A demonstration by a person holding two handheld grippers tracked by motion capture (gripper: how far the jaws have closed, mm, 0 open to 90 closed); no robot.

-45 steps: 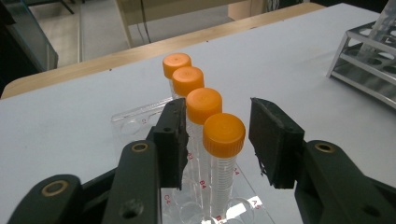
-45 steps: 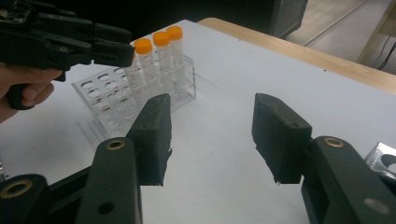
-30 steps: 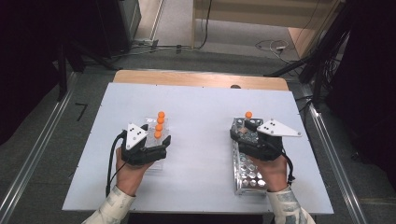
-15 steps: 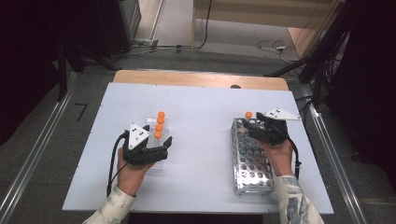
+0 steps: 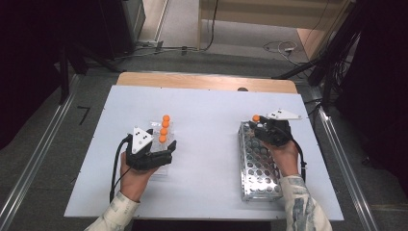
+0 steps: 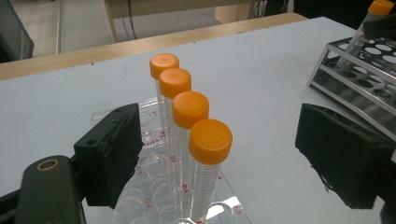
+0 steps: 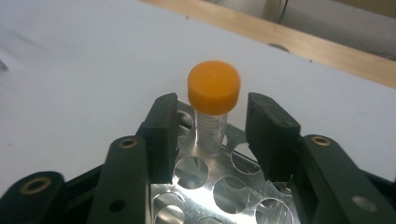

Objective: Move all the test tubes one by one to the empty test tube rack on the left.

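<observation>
Four orange-capped tubes (image 6: 189, 107) stand in a row in a clear plastic rack (image 6: 154, 186) left of the table's middle. My left gripper (image 6: 222, 116) stands open, wide around that rack and the nearest tube (image 5: 162, 138). Its right pad is well clear of them. A single orange-capped tube (image 7: 214, 86) stands in a far corner hole of the metal rack (image 7: 224, 186). My right gripper (image 7: 212, 105) has its jaws on either side of this tube. They have just been closing, and a gap still shows on each side. In the high view the right gripper (image 5: 260, 126) sits at the metal rack's (image 5: 257, 173) far end.
The white tabletop (image 5: 207, 120) has a wooden strip (image 5: 207, 81) along its far edge. Bare table lies between the two racks. Dark equipment and cables sit on the floor beyond the table. Metal rails run along both sides.
My right gripper has moved away from me along the metal rack to its far end and come down around the tube, its jaws narrower. The left gripper has stayed put.
</observation>
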